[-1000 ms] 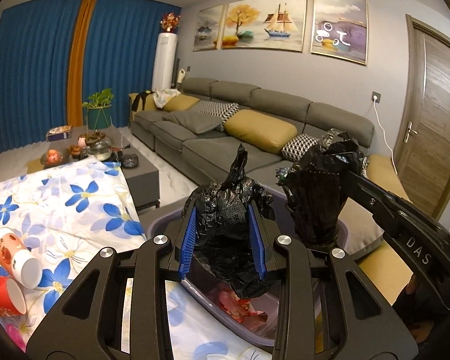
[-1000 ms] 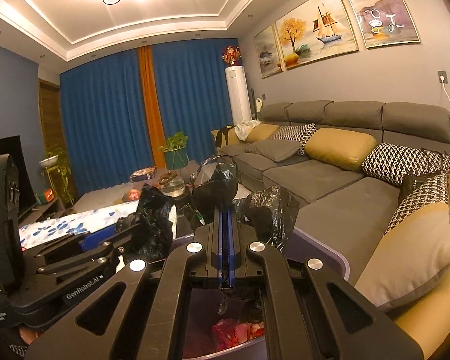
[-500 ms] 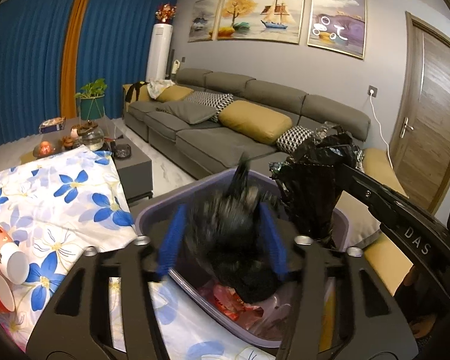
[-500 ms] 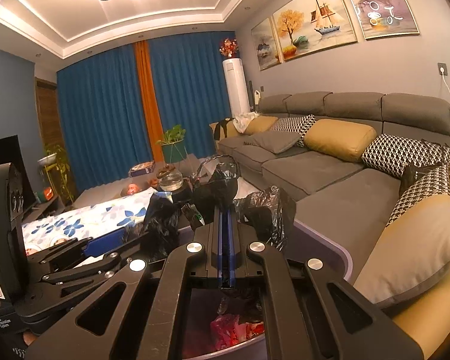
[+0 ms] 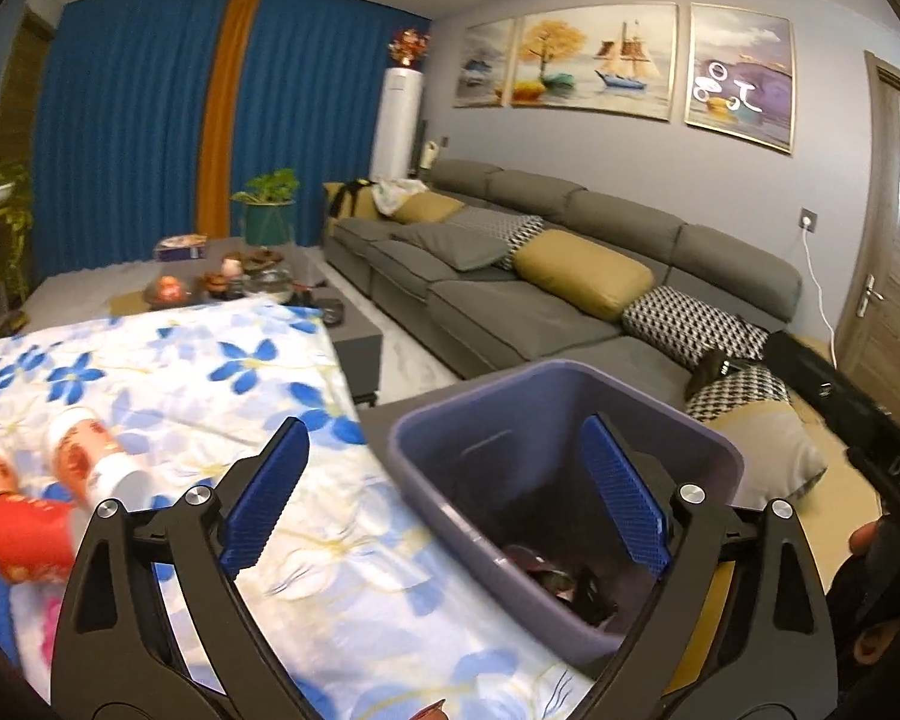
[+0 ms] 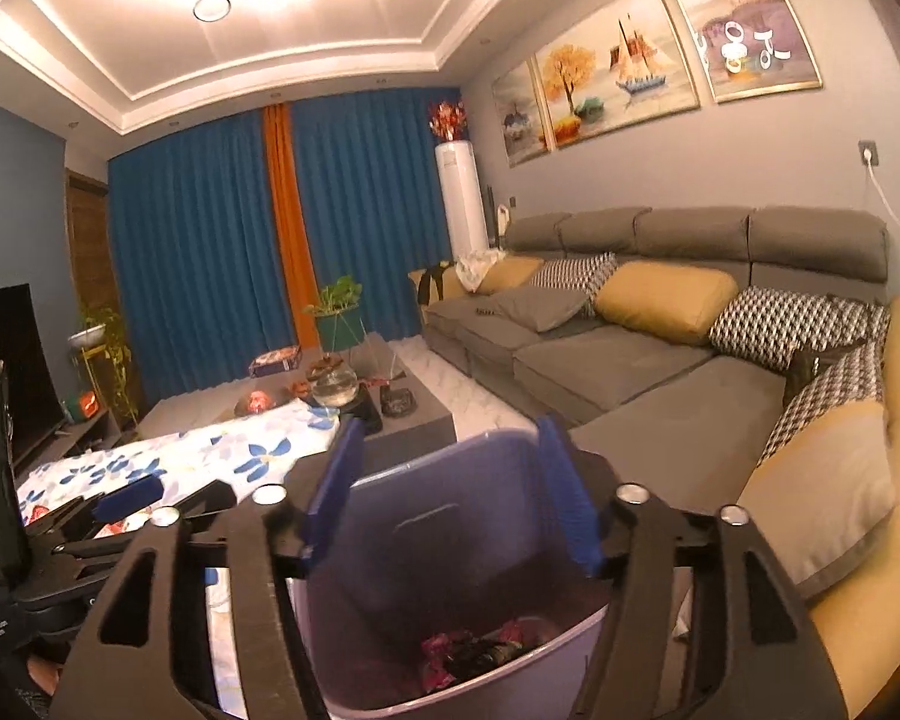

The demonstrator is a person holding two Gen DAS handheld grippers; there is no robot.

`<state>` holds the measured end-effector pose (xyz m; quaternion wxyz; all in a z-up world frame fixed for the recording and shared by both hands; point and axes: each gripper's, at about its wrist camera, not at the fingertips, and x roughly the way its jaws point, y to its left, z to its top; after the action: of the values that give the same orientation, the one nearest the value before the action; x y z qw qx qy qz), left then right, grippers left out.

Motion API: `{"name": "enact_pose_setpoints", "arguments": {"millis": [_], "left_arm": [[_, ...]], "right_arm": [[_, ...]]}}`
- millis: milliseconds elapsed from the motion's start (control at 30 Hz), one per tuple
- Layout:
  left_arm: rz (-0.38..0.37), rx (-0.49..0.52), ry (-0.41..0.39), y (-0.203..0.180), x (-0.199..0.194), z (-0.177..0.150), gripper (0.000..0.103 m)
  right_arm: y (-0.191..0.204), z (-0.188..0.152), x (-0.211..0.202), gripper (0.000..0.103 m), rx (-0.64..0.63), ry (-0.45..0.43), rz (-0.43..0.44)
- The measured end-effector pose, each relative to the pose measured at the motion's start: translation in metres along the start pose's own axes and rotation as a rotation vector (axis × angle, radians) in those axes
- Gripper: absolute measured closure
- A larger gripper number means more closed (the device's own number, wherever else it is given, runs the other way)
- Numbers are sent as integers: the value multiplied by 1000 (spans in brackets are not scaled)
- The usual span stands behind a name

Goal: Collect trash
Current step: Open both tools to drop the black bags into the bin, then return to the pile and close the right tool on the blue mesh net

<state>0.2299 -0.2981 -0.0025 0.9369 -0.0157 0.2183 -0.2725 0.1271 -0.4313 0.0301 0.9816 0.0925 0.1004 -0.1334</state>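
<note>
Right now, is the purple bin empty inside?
No, the purple bin has crumpled red and dark trash lying at its bottom.

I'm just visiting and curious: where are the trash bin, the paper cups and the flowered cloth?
Trash bin [image 5: 570,384]: left wrist view, far rim.
Paper cups [image 5: 81,450]: left wrist view, one cup's side.
Flowered cloth [image 5: 222,354]: left wrist view, bare patch.

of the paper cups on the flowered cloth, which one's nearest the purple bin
The white-rimmed cup, lying on its side. The other cups lie farther left, away from the purple bin.

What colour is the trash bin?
The trash bin is pale purple; the left wrist view shows it best.
</note>
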Motion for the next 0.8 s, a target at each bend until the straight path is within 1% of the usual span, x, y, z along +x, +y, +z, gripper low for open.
{"name": "enact_pose_setpoints", "arguments": {"millis": [33,133,267,300,467,600,733,800], "left_arm": [[13,-3,-4,2,-6,0,12],[64,-25,-18,14,-32,-3,12],[130,-40,-34,32,-68,-12,11],[161,-43,-46,40,-80,-15,11],[260,-69,-63,74,-124,-29,11],[375,-75,-81,107,-160,-48,11],[463,-108,-90,143,-195,-66,11],[490,-119,-88,159,-211,-73,11]], "right_arm": [[4,0,-8,26,-7,-21,-7],[14,-4,-24,19,-23,-44,-5],[31,-14,-42,17,-34,-56,11],[35,-16,-44,17,-33,-54,22],[70,-30,-57,17,-39,-14,110],[103,-44,-62,17,-70,10,153],[139,-63,-61,17,-80,67,217],[156,-74,-60,17,-84,100,249]]}}
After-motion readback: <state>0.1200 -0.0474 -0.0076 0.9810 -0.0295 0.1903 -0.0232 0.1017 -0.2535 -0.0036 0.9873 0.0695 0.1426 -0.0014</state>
